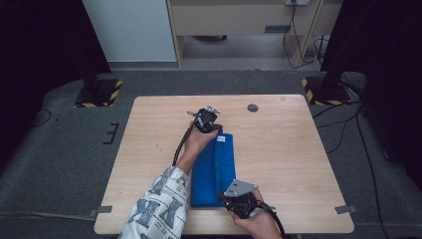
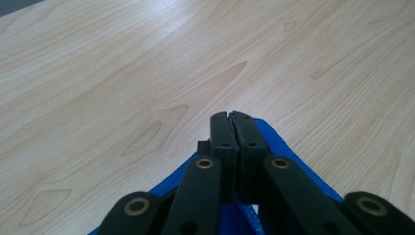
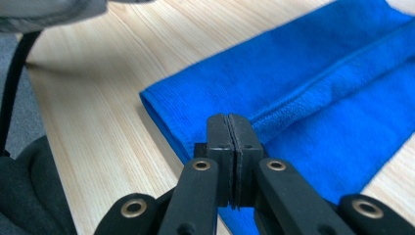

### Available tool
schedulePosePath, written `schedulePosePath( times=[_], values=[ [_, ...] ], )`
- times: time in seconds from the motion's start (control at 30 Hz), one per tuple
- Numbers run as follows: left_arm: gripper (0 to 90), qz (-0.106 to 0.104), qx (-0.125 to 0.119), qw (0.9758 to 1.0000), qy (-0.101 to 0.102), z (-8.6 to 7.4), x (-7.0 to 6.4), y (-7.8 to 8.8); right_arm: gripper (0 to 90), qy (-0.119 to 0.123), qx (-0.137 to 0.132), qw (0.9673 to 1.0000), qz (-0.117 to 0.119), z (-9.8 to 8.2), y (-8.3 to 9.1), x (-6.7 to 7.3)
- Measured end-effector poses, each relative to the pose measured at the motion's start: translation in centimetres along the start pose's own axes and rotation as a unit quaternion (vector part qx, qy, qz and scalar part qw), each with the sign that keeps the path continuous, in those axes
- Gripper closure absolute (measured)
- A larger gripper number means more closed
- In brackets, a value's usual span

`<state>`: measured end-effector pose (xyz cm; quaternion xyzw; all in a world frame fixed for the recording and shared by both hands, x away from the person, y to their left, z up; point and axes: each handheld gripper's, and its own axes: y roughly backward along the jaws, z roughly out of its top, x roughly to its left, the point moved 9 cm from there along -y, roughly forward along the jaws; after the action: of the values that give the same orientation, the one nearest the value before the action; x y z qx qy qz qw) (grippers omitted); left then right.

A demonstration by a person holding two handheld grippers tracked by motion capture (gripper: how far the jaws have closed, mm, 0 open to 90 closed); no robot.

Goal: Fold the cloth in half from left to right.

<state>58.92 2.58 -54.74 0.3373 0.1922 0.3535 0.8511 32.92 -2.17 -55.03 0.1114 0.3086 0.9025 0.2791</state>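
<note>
A blue towel [image 1: 214,169] lies folded into a long strip on the wooden table [image 1: 288,144], running from the front edge toward the middle. My left gripper [image 1: 206,119] hovers at the towel's far end, jaws pressed together; in the left gripper view its tips [image 2: 229,117] reach just past the blue edge [image 2: 279,142] over bare wood. My right gripper [image 1: 238,196] is at the towel's near right corner. In the right gripper view its shut jaws [image 3: 228,120] stand over the towel [image 3: 318,73] beside a hemmed fold. No cloth shows between either pair of jaws.
A round cable hole [image 1: 253,107] sits in the table's far middle. Grey tape marks the front corners [image 1: 346,209]. Stand bases with yellow-black stripes [image 1: 97,92] [image 1: 323,89] rest on the floor beyond the table. A patterned sleeve [image 1: 159,209] crosses the front left.
</note>
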Motion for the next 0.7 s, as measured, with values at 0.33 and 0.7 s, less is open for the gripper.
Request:
schedulePosePath(
  times=[0.33,0.7],
  values=[
    [88.3,0.002,0.007,1.0000,-0.003,-0.2,-0.2,-0.4,88.6,-0.005,0.012,0.9999,-0.002,-0.7,-0.1,-0.4],
    [88.5,0.001,0.012,0.9999,-0.008,-0.4,-0.5,-0.9,88.1,-0.008,0.020,0.9998,-0.003,-1.3,-0.2,-0.6]
  ],
)
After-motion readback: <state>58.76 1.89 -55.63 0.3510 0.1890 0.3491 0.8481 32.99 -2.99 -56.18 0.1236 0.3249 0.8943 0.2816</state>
